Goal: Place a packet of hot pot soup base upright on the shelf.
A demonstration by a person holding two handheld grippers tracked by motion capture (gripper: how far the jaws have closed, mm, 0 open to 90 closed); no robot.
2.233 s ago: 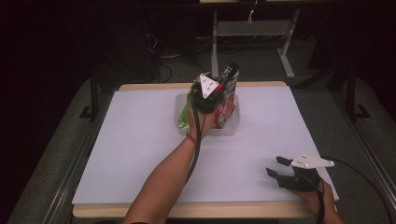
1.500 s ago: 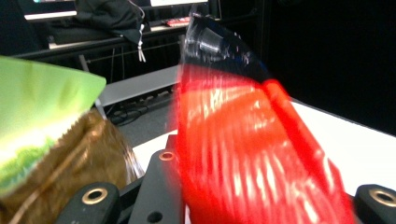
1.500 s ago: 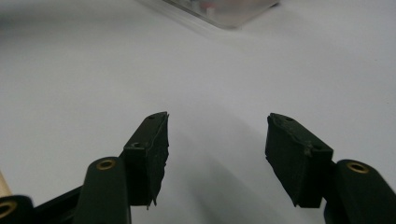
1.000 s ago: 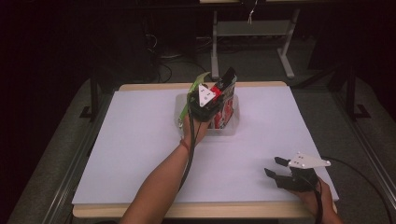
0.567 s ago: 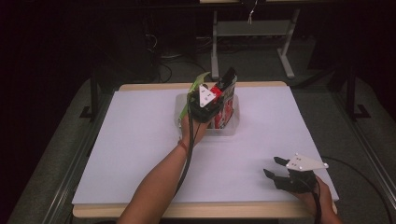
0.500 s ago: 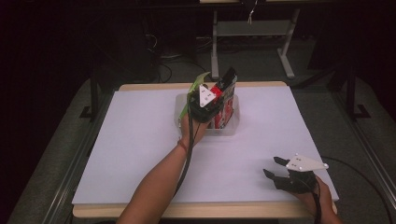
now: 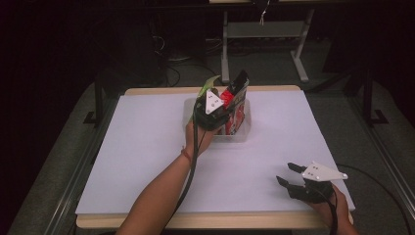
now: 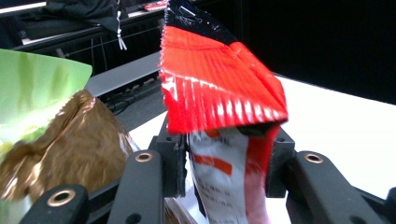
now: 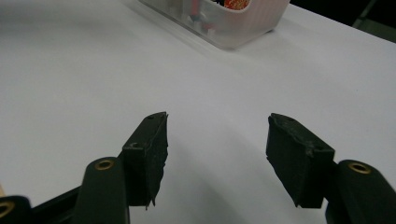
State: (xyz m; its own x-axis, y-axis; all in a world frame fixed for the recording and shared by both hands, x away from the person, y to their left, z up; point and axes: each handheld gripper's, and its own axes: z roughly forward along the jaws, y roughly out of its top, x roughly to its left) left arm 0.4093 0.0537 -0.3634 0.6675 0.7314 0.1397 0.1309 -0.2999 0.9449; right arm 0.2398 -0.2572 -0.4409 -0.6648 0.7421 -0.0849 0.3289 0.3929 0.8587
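The red snack packet (image 8: 219, 93) is sitting upright between the jaws of the left tongs (image 8: 226, 158), which are clamping it over the clear tub (image 7: 240, 132). A brown packet (image 8: 70, 135) is crowding just beside them. The right tongs (image 9: 217, 154) are gaping apart, resting on the white counter (image 7: 147, 147).

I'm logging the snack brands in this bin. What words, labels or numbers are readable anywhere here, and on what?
No text can be read.
Red and white packet between the left gripper's jaws: small dark print on its white part, too blurred to read.
Green packet and brown packet beside it: no lettering visible.
Clear bin: red and orange printing shows on the packets inside it, too blurred to read.
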